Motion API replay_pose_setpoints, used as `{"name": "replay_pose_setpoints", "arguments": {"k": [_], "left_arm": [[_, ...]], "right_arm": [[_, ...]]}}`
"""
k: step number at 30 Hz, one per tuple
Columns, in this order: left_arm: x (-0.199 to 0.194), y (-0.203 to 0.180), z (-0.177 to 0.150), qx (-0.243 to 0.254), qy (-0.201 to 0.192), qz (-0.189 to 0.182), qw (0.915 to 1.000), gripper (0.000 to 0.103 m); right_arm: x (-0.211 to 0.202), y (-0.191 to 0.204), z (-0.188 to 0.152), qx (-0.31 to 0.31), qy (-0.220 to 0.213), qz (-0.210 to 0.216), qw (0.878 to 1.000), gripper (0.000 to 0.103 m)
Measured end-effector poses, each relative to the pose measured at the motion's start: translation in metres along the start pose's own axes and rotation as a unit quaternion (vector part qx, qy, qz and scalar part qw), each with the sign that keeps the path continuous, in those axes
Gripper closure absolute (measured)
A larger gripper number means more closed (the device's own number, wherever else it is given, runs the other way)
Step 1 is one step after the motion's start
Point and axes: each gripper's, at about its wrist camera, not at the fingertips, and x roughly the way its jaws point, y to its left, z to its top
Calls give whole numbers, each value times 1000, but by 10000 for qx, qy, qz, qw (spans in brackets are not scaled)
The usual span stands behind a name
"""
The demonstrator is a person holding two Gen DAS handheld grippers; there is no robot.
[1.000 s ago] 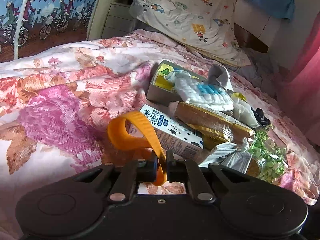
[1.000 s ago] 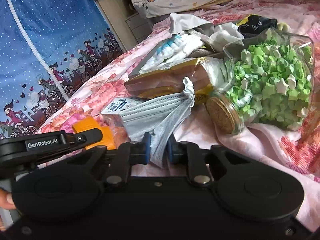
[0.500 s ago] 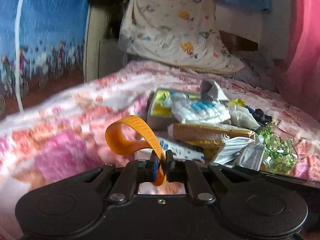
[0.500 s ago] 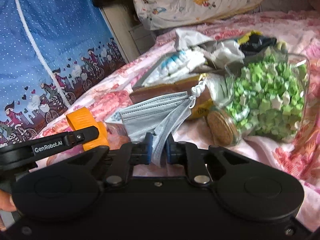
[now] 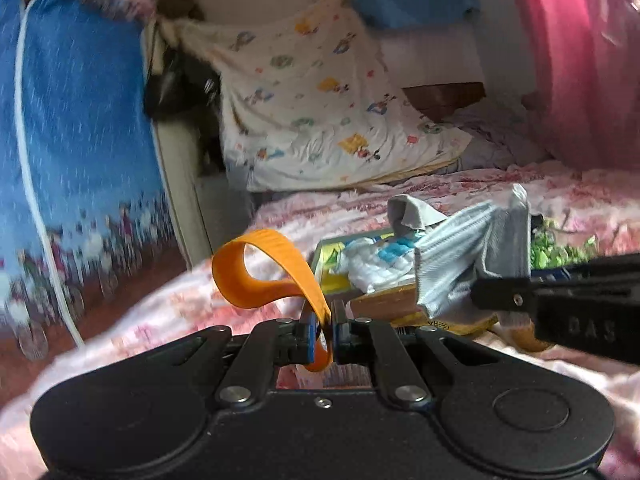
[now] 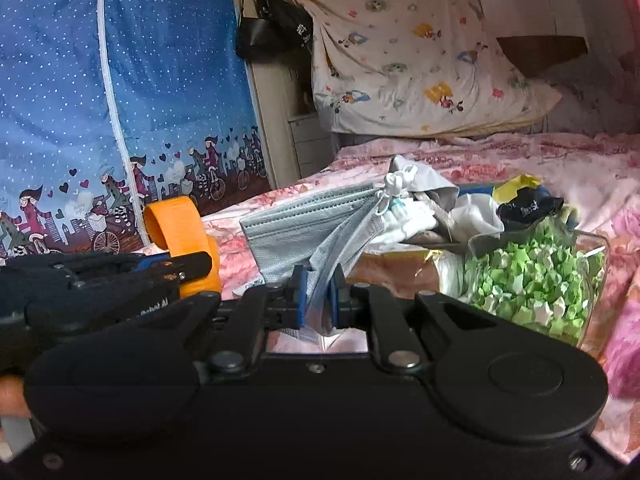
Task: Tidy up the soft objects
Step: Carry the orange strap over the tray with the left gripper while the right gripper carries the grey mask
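Observation:
An orange rubber band (image 5: 264, 272) curls up in a loop from my left gripper (image 5: 323, 330), which is shut on its lower end, lifted above the floral bedspread. The same orange band (image 6: 182, 236) shows at the left of the right wrist view. My right gripper (image 6: 318, 300) is shut on a grey pleated face mask (image 6: 304, 232), which fans out to the upper left with its white ear loops knotted at the top. From the left wrist view the mask (image 5: 460, 264) hangs at the right, held in the other gripper.
On the bed (image 6: 520, 160) lies a heap: a glass jar of green paper stars (image 6: 536, 284), a folded white cloth (image 5: 376, 264), a brown packet (image 6: 400, 272), a black item (image 6: 528, 206). A cartoon-print pillow (image 6: 408, 52) leans at the head; a blue printed curtain (image 6: 120, 80) hangs left.
Both grippers have risen off the heap with their catches, the band and the mask. The left view has swung up and rolled, so the right gripper with the mask now shows in it.

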Motion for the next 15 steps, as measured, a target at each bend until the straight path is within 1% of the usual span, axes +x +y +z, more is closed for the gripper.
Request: {"name": "replay_pose_setpoints", "arguments": {"k": [3,7,10,13,15], "left_arm": [[-3,-6,0,173,-113,64,9998,96],[-4,-3,2,34,-213,126,9997,96],[-2,-2,9,47,-399,180,9990,96],[7,0,20,2,-522,108,9986,96],[19,0,28,1,-574,22,9983,96]], "right_arm": [[1,-2,1,9,-57,-40,10000,98],[0,-2,1,-75,-151,-84,9998,98],[1,-3,4,-154,-255,-110,9995,98],[5,-6,10,-219,-374,-170,9989,98],[10,-11,18,-205,-509,-215,9983,98]]}}
